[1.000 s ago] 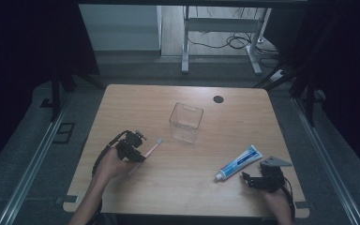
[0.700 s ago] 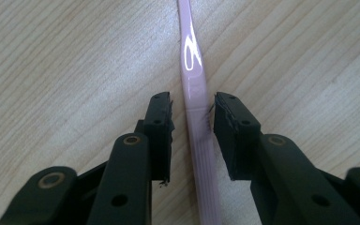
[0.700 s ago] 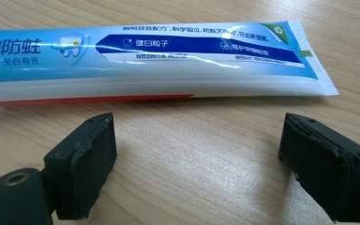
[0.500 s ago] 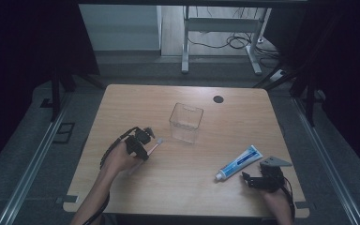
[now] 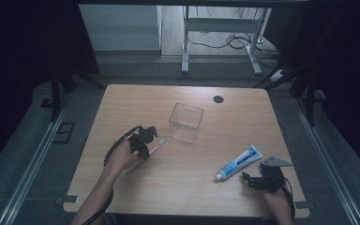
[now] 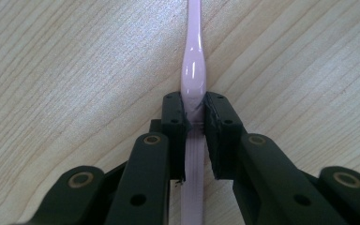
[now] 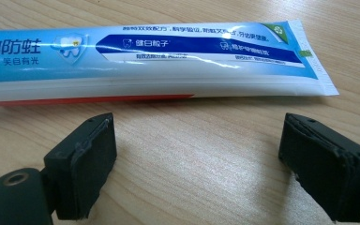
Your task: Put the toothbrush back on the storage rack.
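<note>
A pink toothbrush (image 5: 157, 146) lies on the wooden table (image 5: 187, 187), left of centre. My left gripper (image 5: 150, 140) has just been closing its jaws on the handle. In the left gripper view both pads press the pink toothbrush (image 6: 193, 70) where the handle narrows, so the left gripper (image 6: 194, 101) is shut on it, with the brush flat on the wood. A blue and white toothpaste tube (image 5: 239, 161) lies at the right. My right gripper (image 5: 249, 178) rests just in front of it, open. In the right gripper view the right gripper (image 7: 197, 140) has bare wood between its pads and the toothpaste tube (image 7: 168, 61) beyond them.
A clear, square plastic container (image 5: 186, 123) stands upright mid-table, just right of the toothbrush head. A small black disc (image 5: 218, 99) sits near the far edge. Past the table stand a desk frame, cables and dark curtains on both sides.
My left hand has slid right and a little away from me along the toothbrush, towards the container. The right hand and the toothpaste tube have kept still.
</note>
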Action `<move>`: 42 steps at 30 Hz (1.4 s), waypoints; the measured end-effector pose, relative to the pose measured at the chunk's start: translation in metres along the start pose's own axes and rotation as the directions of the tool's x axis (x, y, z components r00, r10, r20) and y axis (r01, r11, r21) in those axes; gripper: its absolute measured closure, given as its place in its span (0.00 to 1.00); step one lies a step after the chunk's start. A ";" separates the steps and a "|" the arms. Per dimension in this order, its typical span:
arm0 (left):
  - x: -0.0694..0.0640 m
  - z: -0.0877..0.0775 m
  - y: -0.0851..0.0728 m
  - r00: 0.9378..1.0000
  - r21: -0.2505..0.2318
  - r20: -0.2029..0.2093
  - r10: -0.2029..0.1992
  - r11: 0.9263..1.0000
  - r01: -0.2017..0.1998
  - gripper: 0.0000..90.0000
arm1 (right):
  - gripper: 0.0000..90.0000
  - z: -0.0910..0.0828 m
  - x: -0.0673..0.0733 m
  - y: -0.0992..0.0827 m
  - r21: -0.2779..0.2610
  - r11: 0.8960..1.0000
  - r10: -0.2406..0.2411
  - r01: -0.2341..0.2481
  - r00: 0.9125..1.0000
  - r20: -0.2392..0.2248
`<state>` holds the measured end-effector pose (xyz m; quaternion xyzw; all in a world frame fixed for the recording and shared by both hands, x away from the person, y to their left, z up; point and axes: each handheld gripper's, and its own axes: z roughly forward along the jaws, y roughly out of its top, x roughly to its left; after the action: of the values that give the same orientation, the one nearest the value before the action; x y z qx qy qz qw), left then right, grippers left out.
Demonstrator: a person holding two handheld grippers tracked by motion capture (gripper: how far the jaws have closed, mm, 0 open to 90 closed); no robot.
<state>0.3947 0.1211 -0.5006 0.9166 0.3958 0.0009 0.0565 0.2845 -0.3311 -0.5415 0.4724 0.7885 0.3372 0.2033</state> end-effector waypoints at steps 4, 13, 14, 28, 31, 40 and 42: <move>0.003 -0.003 -0.002 1.000 -0.030 0.014 -0.003 1.000 0.003 0.88 | 0.13 0.000 0.000 0.000 0.000 1.000 0.000 0.000 1.000 0.000; 0.005 -0.022 -0.009 1.000 -0.125 0.029 0.000 0.992 0.004 0.88 | 0.13 0.000 0.000 0.000 0.000 1.000 0.000 0.000 1.000 0.000; 0.005 -0.022 -0.009 1.000 -0.125 0.029 0.000 0.992 0.004 0.88 | 0.13 0.000 0.000 0.000 0.000 1.000 0.000 0.000 1.000 0.000; 0.003 -0.055 -0.020 0.999 -0.276 0.039 0.022 0.961 -0.010 0.88 | 0.13 0.000 0.000 0.000 0.000 1.000 -0.001 0.001 1.000 0.000; 0.003 -0.064 -0.021 0.999 -0.310 0.034 0.029 0.951 -0.017 0.88 | 0.13 0.000 0.000 0.000 0.001 1.000 0.000 0.000 1.000 0.000; 0.000 -0.088 -0.019 0.999 -0.420 0.018 0.041 0.907 -0.030 0.88 | 0.13 0.000 0.000 0.000 0.000 1.000 0.002 -0.002 1.000 0.000; 0.000 -0.090 -0.018 0.999 -0.428 0.015 0.046 0.903 -0.035 0.88 | 0.13 0.000 0.000 0.000 -0.001 1.000 0.001 -0.001 1.000 0.000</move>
<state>0.3778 0.1423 -0.4129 0.8899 0.3660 0.0776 0.2610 0.2845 -0.3309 -0.5415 0.4730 0.7880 0.3375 0.2033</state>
